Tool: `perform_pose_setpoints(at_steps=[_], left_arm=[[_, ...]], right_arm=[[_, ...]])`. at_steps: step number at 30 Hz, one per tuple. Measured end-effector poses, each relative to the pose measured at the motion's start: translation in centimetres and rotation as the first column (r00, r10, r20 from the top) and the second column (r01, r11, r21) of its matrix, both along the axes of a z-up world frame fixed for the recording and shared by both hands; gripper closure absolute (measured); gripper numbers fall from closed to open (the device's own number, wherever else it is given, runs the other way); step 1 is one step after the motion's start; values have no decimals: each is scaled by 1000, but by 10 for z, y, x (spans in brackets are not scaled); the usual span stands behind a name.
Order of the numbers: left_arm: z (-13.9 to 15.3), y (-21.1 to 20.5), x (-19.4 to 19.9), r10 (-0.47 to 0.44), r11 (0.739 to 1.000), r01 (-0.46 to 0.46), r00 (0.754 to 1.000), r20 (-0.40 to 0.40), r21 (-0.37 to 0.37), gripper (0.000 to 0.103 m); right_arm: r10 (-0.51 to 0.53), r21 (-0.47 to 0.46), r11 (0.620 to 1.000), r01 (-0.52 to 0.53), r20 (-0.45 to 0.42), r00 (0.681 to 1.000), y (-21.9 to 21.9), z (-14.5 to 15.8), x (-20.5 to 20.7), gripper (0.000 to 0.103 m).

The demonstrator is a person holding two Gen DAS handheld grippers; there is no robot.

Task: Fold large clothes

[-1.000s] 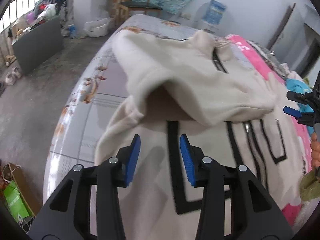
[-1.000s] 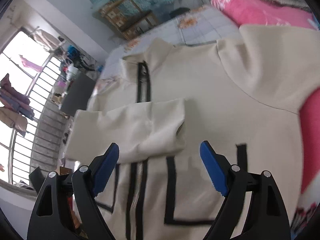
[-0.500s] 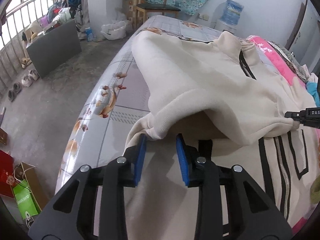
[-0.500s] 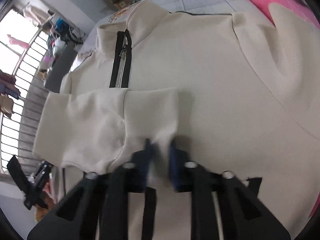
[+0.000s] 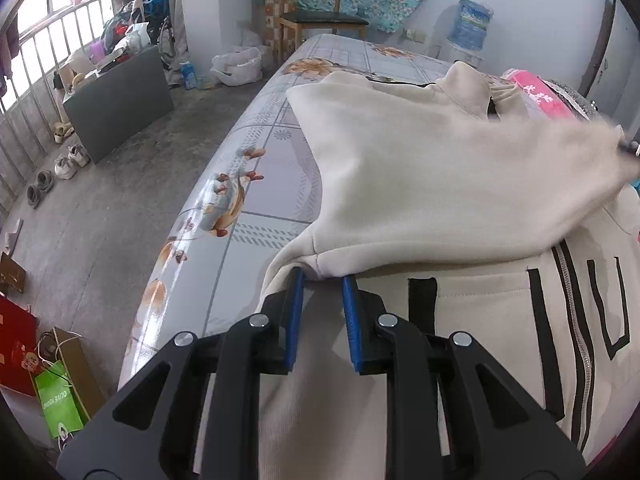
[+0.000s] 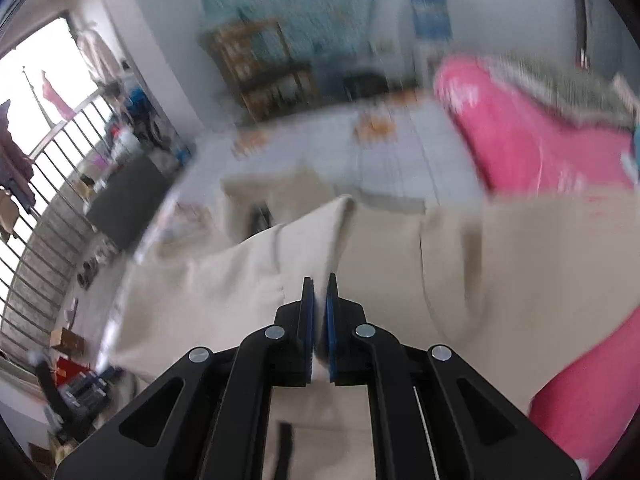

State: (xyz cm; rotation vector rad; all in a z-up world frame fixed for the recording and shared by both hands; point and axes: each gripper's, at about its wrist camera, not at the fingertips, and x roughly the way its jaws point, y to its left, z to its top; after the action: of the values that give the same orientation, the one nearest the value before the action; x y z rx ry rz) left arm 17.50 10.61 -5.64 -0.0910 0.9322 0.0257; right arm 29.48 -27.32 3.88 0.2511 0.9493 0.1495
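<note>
A cream jacket (image 5: 460, 184) with black stripes and a zipper lies spread on a bed (image 5: 256, 184) covered in a grey floral sheet, one sleeve (image 5: 400, 216) drawn across its chest. The left gripper (image 5: 322, 280) has its blue pads set narrowly at either side of the sleeve's lower fold, cloth between them; whether they pinch it cannot be told. The right gripper (image 6: 319, 284), in a motion-blurred view, is clamped tight on a raised edge of the same cream cloth. A pink blanket (image 6: 532, 148) lies beside the jacket. Beyond the bed stand a wooden chair (image 5: 316, 16), a water jug (image 5: 472, 24) and shoes (image 5: 64, 164) on the concrete floor.
</note>
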Motion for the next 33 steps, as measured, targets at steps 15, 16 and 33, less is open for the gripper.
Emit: perform_pose_setpoints(at_steps=[15,16,33], left_arm=[[3,11,-3,-33,994,31,999,-13,-102,77],[5,11,-4,-35,993,33,999,-12,-110,75],[88,-42,-12,-69,998,69,997,39,-11,20]], right_arm=[[-152,-55,988,146,-135,979,-44,-48,-11,88],[-106,-51,994,102,-93,990,-34,-39,-14,79],[62,-164,984,-77,-93,994,21,-51,-48,61]])
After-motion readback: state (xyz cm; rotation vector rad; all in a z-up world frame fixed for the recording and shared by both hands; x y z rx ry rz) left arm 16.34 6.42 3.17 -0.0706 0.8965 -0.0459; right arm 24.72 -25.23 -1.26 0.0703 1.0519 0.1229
